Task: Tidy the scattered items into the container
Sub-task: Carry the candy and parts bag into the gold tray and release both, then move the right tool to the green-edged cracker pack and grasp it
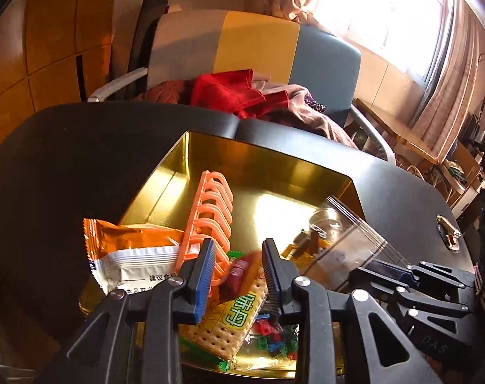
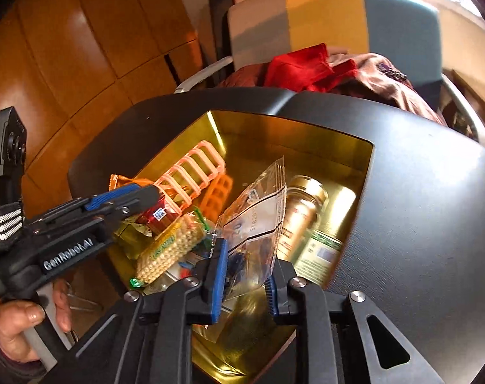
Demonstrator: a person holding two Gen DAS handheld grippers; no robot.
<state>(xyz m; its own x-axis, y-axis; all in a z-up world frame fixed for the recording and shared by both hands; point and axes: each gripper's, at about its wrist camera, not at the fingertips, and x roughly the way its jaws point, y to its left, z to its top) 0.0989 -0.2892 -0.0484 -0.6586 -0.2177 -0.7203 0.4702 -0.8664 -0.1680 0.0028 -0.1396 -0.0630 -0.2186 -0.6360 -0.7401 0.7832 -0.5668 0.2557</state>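
Observation:
A gold metal container (image 1: 274, 160) (image 2: 338, 147) sits on the black table. Inside lie a pink plastic rack (image 1: 210, 204) (image 2: 191, 172), an orange-and-white snack packet (image 1: 130, 249), a cracker pack (image 1: 229, 320) (image 2: 168, 252), a gold-lidded jar (image 2: 303, 217) and a bag of small coloured bricks (image 1: 274, 336). My left gripper (image 1: 239, 272) (image 2: 140, 198) is over the container with its jaws apart, a small red packet (image 1: 239, 272) (image 2: 156, 216) between them, apparently loose. My right gripper (image 2: 247, 275) (image 1: 386, 268) has its jaws apart around a clear zip bag (image 2: 258, 217) (image 1: 344, 240) that stands in the container.
A metal clip (image 1: 447, 227) lies on the black table (image 1: 98, 147) to the right of the container. A chair with red and brown clothes (image 1: 242, 92) (image 2: 306, 67) stands behind the table. Wooden panels are at the left.

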